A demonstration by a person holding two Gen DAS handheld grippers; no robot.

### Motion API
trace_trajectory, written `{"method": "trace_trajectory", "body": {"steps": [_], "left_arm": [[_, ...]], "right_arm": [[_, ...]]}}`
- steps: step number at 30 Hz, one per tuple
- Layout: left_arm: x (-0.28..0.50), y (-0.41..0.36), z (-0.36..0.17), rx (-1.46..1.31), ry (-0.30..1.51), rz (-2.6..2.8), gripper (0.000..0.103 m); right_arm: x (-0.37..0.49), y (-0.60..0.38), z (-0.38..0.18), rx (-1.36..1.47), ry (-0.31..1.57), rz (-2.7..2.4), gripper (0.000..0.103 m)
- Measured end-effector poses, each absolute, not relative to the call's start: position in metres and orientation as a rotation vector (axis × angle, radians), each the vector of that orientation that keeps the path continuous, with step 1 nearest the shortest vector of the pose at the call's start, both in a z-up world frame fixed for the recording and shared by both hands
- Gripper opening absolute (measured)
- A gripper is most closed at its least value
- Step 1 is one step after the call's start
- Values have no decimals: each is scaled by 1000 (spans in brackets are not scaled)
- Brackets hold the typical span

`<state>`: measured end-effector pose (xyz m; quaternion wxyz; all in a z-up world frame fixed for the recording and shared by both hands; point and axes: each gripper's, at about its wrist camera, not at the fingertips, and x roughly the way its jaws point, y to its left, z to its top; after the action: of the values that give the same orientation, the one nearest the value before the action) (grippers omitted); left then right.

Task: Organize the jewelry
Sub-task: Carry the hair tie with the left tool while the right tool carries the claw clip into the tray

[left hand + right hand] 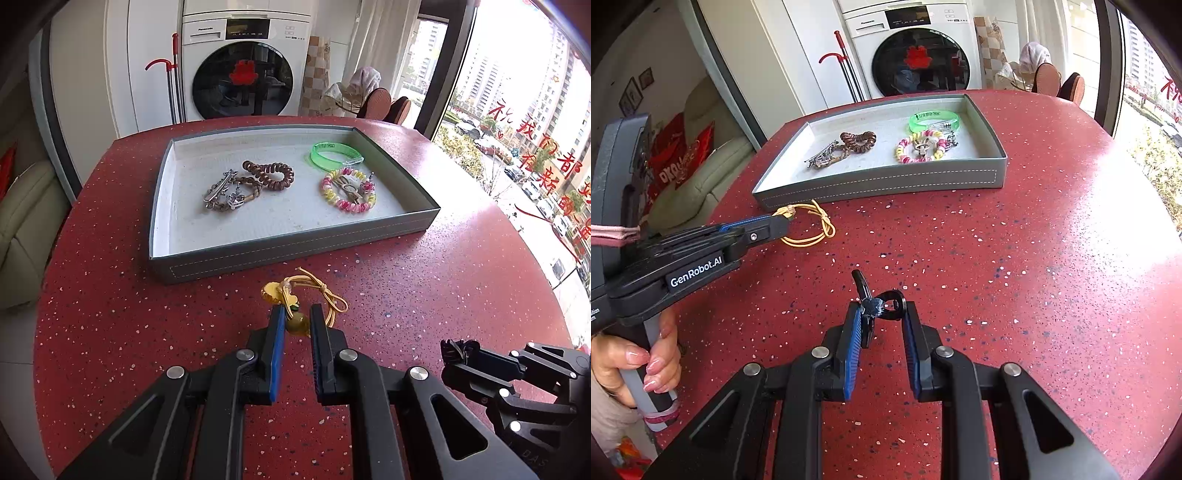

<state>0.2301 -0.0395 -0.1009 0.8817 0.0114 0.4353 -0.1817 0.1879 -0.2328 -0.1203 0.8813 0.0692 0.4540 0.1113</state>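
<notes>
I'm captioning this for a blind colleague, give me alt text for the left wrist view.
The left gripper pinches a yellow cord bracelet on a red speckled table, in front of a grey tray holding other jewelry.

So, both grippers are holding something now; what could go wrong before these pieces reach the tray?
1. The left gripper pinches the yellow cord bracelet only at its beads; the loose loop hangs toward the tray wall and might catch on it.
2. The black hair clip sits at the very tips of the right gripper and seems crooked, so it could slip out.
3. The tray already holds four pieces; a careless drop may tangle with the pink and yellow bracelet.
</notes>
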Motion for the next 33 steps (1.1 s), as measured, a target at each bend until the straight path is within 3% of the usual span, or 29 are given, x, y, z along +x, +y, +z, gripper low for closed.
{"method": "trace_trajectory", "body": {"steps": [33], "left_arm": [[240,-13,-56,-18,795,-385,31]], "right_arm": [[228,-252,-71,182,887,205,24]]}}
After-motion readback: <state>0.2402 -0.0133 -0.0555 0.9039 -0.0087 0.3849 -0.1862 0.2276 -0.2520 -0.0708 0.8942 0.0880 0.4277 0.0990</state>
